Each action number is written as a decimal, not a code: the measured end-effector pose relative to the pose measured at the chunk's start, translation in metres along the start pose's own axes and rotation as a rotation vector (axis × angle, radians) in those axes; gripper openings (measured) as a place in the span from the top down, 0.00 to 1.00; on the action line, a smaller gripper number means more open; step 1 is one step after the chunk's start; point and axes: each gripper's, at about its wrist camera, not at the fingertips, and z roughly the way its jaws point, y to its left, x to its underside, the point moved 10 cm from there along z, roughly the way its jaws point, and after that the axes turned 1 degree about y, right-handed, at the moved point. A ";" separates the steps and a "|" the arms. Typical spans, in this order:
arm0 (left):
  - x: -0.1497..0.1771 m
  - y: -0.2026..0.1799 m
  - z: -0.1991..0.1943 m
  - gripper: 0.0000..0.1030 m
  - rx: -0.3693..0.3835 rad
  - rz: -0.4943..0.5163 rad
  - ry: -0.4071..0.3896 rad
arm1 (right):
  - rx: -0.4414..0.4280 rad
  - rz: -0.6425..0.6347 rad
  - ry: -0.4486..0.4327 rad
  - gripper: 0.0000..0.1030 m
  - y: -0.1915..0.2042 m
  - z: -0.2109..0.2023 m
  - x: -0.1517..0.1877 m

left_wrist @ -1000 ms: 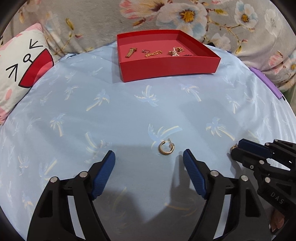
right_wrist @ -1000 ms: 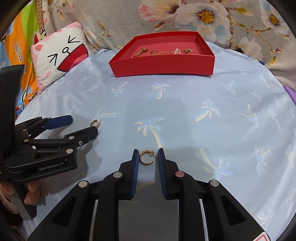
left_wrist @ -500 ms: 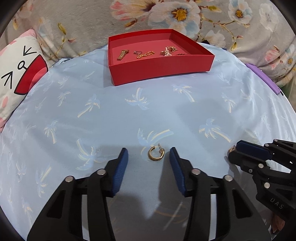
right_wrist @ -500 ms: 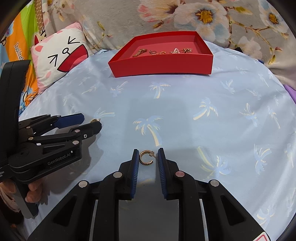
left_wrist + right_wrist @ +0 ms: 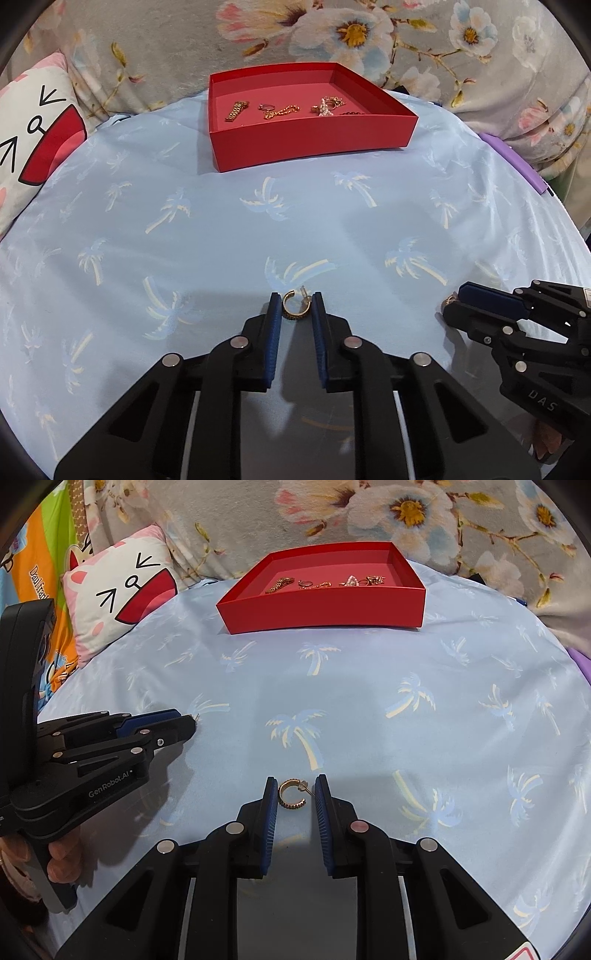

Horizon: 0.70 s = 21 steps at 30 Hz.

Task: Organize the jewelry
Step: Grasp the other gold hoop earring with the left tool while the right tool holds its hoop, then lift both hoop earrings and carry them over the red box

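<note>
Flanking a gold hoop earring (image 5: 294,309) on the bed, the left tongs (image 5: 295,308) have just been closing, and their blue pads now stand narrow on either side of it; whether they press it cannot be told. The right tongs (image 5: 296,793) bracket a second gold hoop earring (image 5: 291,794) near the bed's near edge, with a slight gap showing at each pad, so no pinch is plain. Both earrings lie flat on the pale blue bedsheet (image 5: 369,701) printed with palm trees. Toward the far edge of the bed sits a red tray (image 5: 314,146) holding several gold pieces: a flat bracelet link, a ring, a chain and a small cluster. Beyond it hangs grey floral fabric (image 5: 369,33), with a cartoon-face cushion (image 5: 122,590) at the far left corner.
</note>
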 end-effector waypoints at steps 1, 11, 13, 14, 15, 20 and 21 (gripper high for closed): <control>0.000 0.000 0.000 0.85 0.003 -0.002 0.000 | 0.000 0.000 0.000 0.81 0.000 0.000 0.000; 0.000 0.002 -0.001 0.85 0.011 -0.019 -0.008 | -0.002 0.011 -0.007 0.81 0.000 0.000 0.000; 0.000 0.002 -0.001 0.85 0.011 -0.021 -0.005 | -0.004 0.016 -0.009 0.81 -0.001 -0.001 0.000; 0.000 0.002 -0.001 0.84 0.009 -0.022 -0.004 | -0.006 0.018 -0.009 0.81 -0.001 -0.001 0.001; 0.000 0.002 -0.001 0.84 0.010 -0.023 -0.003 | -0.006 0.018 -0.009 0.81 0.000 -0.001 0.001; -0.001 0.002 -0.001 0.85 0.004 -0.022 0.000 | -0.006 0.018 -0.009 0.81 -0.001 -0.001 0.001; -0.001 0.002 -0.001 0.85 0.005 -0.022 -0.001 | -0.006 0.018 -0.009 0.81 -0.001 -0.001 0.001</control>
